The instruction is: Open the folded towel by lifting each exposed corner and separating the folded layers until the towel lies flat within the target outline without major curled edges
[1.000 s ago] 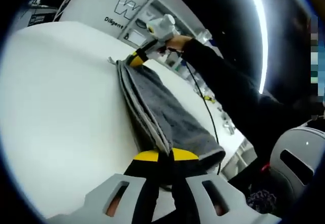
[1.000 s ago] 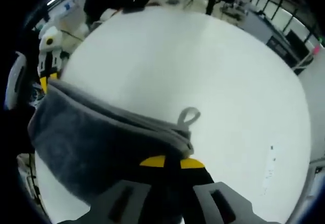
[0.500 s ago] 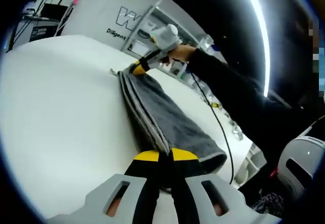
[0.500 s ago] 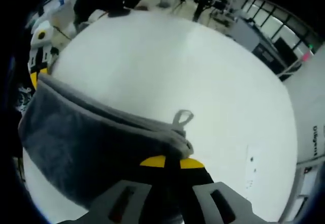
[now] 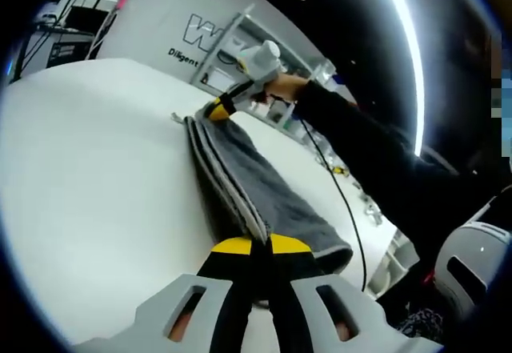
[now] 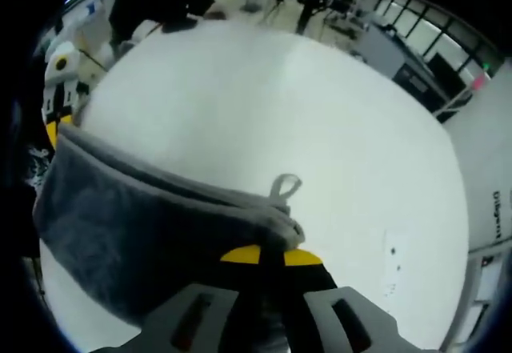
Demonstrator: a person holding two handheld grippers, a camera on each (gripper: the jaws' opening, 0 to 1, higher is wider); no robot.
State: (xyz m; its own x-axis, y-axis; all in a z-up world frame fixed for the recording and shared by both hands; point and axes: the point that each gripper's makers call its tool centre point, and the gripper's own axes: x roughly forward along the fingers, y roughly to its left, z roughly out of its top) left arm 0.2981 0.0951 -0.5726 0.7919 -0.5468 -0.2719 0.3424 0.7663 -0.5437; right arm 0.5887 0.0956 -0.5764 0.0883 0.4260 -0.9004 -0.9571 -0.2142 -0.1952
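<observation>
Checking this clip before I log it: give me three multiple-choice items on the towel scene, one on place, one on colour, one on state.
1. Where is the towel?
A. Stretched between both grippers above the white table
B. Flat on the floor
C. In a basket

2. What colour is the towel?
A. Red
B. Grey
C. Green

3. How do the left gripper jaws stand?
A. Wide open
B. Shut on the towel
C. Shut on a cup

Answers: 1 A, the right gripper pinches the far end, with the loop nearby; 2 B, grey in both views; 3 B, the jaws meet on the fabric.
</observation>
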